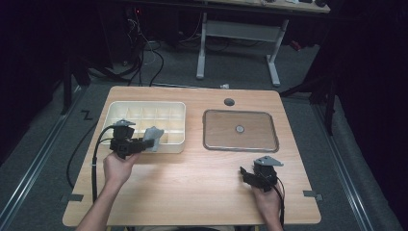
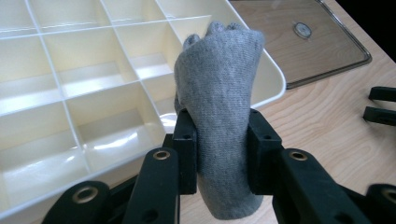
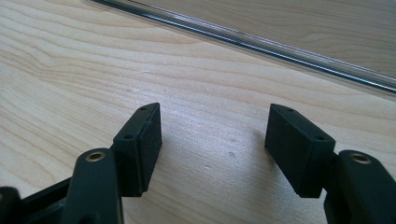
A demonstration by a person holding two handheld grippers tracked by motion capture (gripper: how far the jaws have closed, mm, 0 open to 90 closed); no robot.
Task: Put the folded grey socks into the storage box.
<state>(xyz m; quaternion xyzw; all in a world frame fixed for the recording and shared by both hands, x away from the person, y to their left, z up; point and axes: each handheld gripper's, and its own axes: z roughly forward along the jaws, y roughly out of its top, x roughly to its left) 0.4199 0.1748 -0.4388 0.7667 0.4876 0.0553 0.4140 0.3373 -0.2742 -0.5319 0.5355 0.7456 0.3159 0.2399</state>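
Holding the grey sock (image 2: 215, 116) between the pads of my left gripper (image 1: 143, 142), I kept it above the near right corner of the cream divided tray (image 1: 111, 111). I judged it could catch on the rim there. Its long axis stood nearly upright, toe end up and away from me. My right gripper (image 1: 246, 174) rested wide open, empty, before the clear lid (image 1: 275, 134).

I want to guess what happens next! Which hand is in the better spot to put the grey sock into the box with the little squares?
The left. The left gripper is already shut on the grey sock, right at the edge of the cream box. The right gripper is open with nothing in it, over bare table, farther from the box.
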